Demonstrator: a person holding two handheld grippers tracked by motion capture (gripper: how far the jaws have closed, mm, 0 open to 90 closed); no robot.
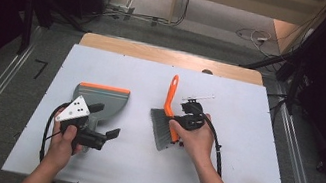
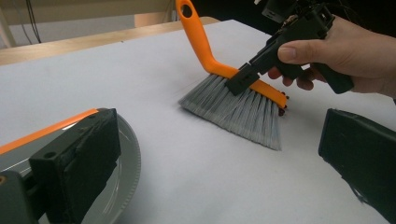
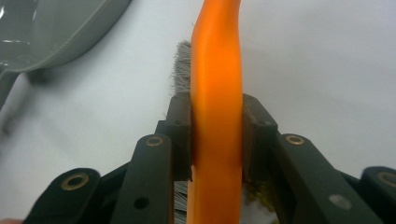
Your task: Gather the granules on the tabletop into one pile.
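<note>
A hand brush (image 1: 170, 95) with an orange handle and grey bristles (image 1: 159, 130) lies mid-table, handle pointing away from me. My right gripper (image 1: 174, 124) is shut on its orange back just above the bristles. In the right gripper view the pads press both sides of the orange handle (image 3: 217, 70), held by the right gripper (image 3: 217, 140). A grey dustpan (image 1: 102, 96) with an orange lip lies to the left. My left gripper (image 1: 105, 121) is open over the dustpan's near end. The left gripper (image 2: 215, 135) faces the brush (image 2: 243, 109), one jaw above the dustpan (image 2: 126, 163).
The white tabletop (image 1: 237, 176) has bare room at the right and along the front edge. A wooden strip (image 1: 167, 54) runs along its far edge. Metal rails (image 1: 298, 176) flank the table on the floor, and cables (image 1: 257, 36) lie beyond it.
</note>
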